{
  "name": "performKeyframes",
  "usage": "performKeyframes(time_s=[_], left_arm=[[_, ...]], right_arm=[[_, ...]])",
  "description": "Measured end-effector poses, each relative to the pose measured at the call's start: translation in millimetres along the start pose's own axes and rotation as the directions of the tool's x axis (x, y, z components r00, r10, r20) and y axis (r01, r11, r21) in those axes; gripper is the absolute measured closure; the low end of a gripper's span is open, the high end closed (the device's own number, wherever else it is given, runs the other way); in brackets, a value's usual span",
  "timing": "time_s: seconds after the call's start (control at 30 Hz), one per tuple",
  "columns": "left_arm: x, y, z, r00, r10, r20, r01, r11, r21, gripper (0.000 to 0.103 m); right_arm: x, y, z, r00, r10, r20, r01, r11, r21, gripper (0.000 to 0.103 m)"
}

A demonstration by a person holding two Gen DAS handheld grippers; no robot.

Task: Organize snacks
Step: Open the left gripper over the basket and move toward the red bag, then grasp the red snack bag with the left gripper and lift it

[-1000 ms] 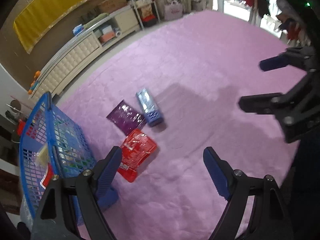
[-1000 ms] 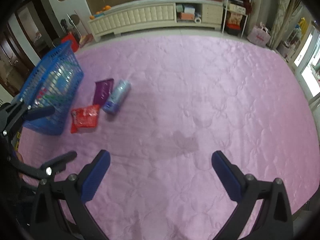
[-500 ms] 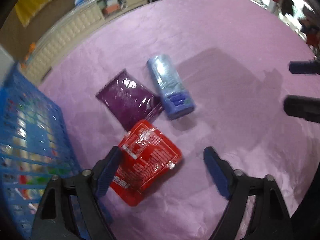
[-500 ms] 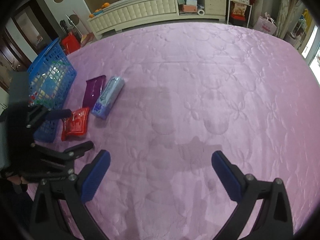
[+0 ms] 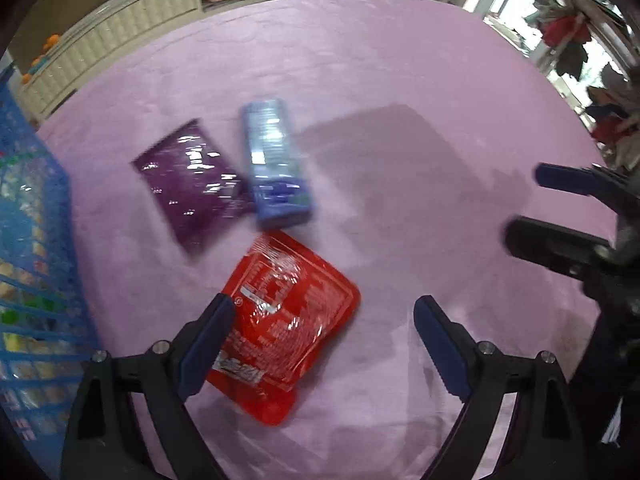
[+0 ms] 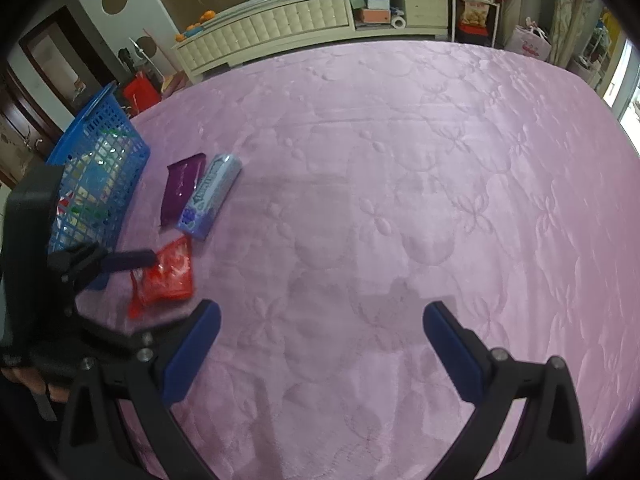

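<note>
the left gripper (image 5: pixel 324 320) hangs over the red snack pouch (image 5: pixel 288 328) on the pink quilt (image 5: pixel 400 120), jaws spread wide and just opened further, one pad at the pouch's edge, nothing pinched, likely lining up a grab. the purple packet (image 5: pixel 192 184) and blue pack (image 5: pixel 276 164) lie just beyond, near the blue basket (image 6: pixel 100 152). the right gripper (image 6: pixel 320 332) waits spread and empty over bare quilt.
</note>
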State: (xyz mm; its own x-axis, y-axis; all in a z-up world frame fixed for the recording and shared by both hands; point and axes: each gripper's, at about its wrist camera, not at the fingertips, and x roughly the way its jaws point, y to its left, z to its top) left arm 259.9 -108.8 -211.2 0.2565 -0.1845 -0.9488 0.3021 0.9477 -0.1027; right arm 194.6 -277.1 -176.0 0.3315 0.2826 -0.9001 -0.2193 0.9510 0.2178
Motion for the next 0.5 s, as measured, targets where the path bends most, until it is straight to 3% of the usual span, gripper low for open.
performKeyframes(time_s=[0.17, 0.4, 0.5], left_arm=[[-4, -13, -2, 1.0, -0.001, 0.002, 0.001, 0.999, 0.039, 0.014], [-13, -3, 6, 0.996, 0.088, 0.026, -0.091, 0.987, 0.134, 0.014], [-7, 3, 10, 0.996, 0.093, 0.005, -0.093, 0.984, 0.15, 0.014]], right_arm=[[-5, -4, 1, 1.0, -0.007, 0.004, 0.007, 1.0, 0.002, 0.001], [-6, -9, 0, 1.0, -0.007, 0.005, 0.007, 1.0, 0.015, 0.001], [-4, -10, -1, 1.0, -0.001, -0.001, 0.001, 1.0, 0.022, 0.001]])
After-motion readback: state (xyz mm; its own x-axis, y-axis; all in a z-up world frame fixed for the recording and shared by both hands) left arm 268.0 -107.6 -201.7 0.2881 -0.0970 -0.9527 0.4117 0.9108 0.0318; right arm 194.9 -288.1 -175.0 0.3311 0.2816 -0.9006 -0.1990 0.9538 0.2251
